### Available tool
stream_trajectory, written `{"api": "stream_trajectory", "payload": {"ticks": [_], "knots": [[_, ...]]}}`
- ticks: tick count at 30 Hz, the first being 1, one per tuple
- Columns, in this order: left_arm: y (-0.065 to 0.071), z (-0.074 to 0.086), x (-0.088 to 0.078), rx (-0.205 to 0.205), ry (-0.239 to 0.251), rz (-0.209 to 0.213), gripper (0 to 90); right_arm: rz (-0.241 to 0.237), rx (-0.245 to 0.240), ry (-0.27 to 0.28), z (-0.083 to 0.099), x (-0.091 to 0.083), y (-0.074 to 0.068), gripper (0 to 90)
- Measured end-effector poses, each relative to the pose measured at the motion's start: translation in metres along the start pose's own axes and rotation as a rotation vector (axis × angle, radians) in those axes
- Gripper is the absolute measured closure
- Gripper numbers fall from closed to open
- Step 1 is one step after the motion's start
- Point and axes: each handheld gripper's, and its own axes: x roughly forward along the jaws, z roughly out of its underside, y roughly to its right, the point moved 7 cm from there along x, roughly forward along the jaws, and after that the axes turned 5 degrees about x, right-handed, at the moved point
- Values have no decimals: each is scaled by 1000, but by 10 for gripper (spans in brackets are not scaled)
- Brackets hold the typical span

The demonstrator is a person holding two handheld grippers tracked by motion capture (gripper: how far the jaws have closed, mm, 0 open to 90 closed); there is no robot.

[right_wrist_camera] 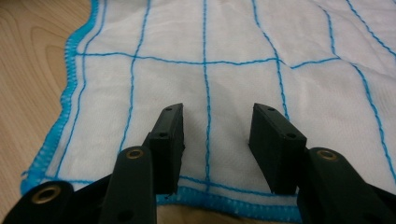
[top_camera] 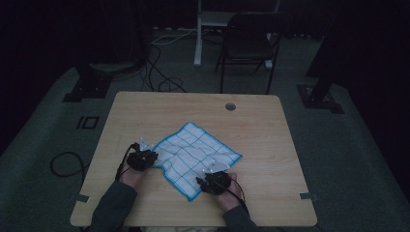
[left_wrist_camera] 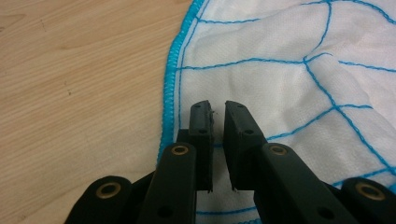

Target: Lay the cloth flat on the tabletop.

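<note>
A white cloth (top_camera: pixel 198 150) with a blue grid and blue stitched hem lies spread on the wooden table (top_camera: pixel 261 125), slightly rumpled at its near left. My left gripper (top_camera: pixel 151 153) hovers at the cloth's left corner. In the left gripper view its jaws (left_wrist_camera: pixel 217 105) stand nearly together with a narrow gap, just inside the hem, and the cloth (left_wrist_camera: pixel 280 60) lies flat beneath. My right gripper (top_camera: pixel 207 175) is at the cloth's near edge. In the right gripper view it is open (right_wrist_camera: pixel 217 109), with the cloth (right_wrist_camera: pixel 233 42) under it and nothing between the pads.
A round cable hole (top_camera: pixel 230 106) sits near the table's far edge. Bare wood (left_wrist_camera: pixel 70 70) lies left of the cloth. Beyond the table stand a dark folding chair (top_camera: pixel 251 43) and a white post (top_camera: pixel 198 34), with cables (top_camera: pixel 159 72) on the floor.
</note>
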Motion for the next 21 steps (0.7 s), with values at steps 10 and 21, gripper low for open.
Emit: {"api": "stream_trajectory", "payload": {"ticks": [10, 21], "knots": [[10, 9, -9, 2, 12, 10, 823, 21, 14, -8, 5, -8, 15, 556], [24, 14, -15, 18, 15, 19, 823, 30, 29, -12, 8, -12, 26, 557]]}}
